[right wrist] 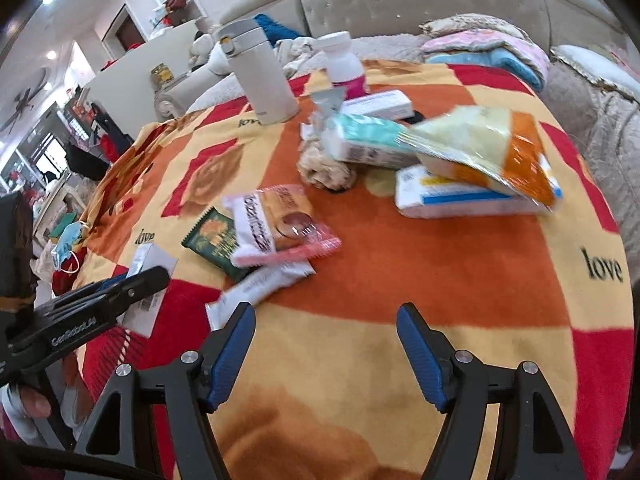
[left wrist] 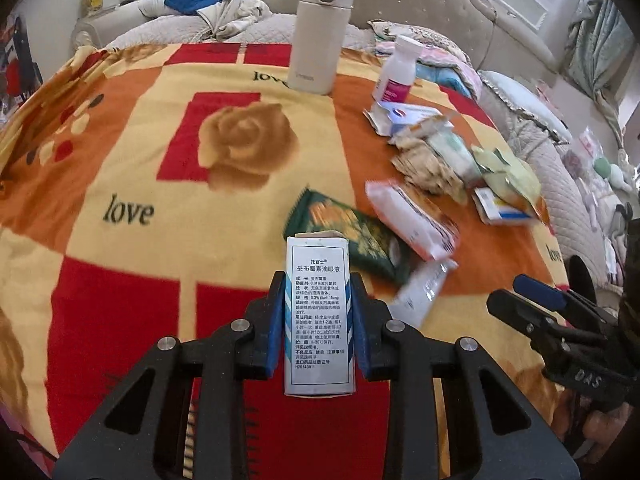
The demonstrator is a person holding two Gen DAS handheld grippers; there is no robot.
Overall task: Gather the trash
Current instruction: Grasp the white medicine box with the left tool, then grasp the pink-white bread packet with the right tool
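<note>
My left tool [left wrist: 318, 312] grips the small light box [left wrist: 318, 320] by its long sides above the blanket [left wrist: 120, 160], gently since thin card crushes, while my right tool [right wrist: 326, 352] stands open near the slippery white sachet [right wrist: 260, 284].

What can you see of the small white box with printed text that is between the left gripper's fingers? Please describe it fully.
The small white box looks like thin cardboard, tall and narrow. Its face carries black Chinese print inside a thin frame, with blue stripes along both side edges. The top flap looks slightly open. It stands upright in the left wrist view, clamped between the blue pads of the left gripper, over the blanket.
</note>
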